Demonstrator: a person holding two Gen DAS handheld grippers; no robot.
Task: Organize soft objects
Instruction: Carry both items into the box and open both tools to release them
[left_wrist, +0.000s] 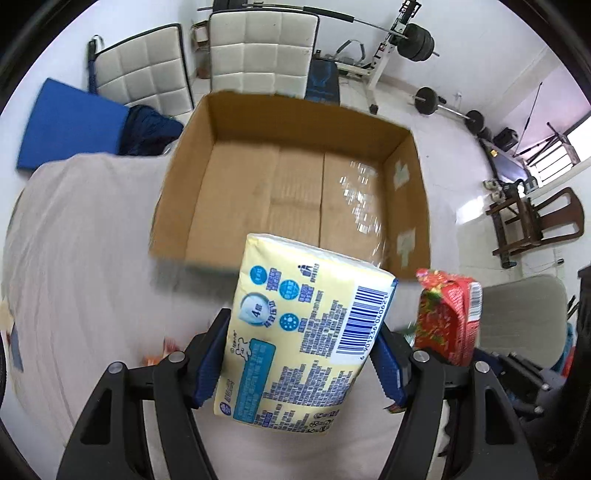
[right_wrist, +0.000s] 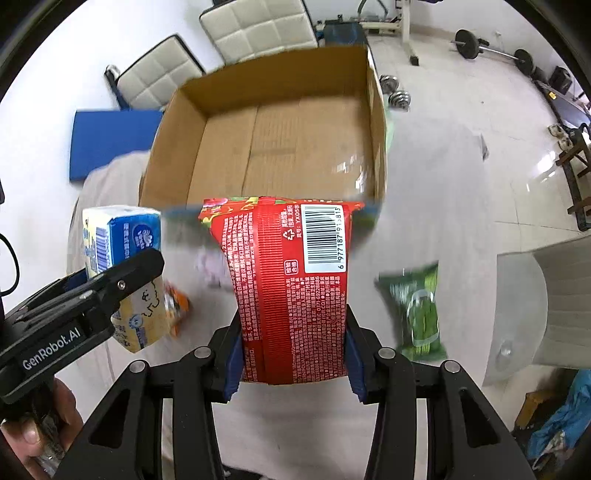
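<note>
My left gripper (left_wrist: 301, 354) is shut on a yellow tissue pack (left_wrist: 303, 332) and holds it up in front of an open cardboard box (left_wrist: 295, 122). My right gripper (right_wrist: 293, 343) is shut on a red snack bag (right_wrist: 291, 280), also held just before the box (right_wrist: 269, 85). The box is empty inside. In the right wrist view the left gripper (right_wrist: 110, 284) with the tissue pack (right_wrist: 118, 236) is at the left. In the left wrist view the red bag (left_wrist: 448, 314) is at the right.
The box stands on a bed with a pale sheet (left_wrist: 92, 240). A green snack bag (right_wrist: 417, 306) and an orange packet (right_wrist: 177, 302) lie on the sheet. White padded chairs (left_wrist: 262, 44), a blue mat (left_wrist: 70, 125) and weights (left_wrist: 443, 107) stand beyond.
</note>
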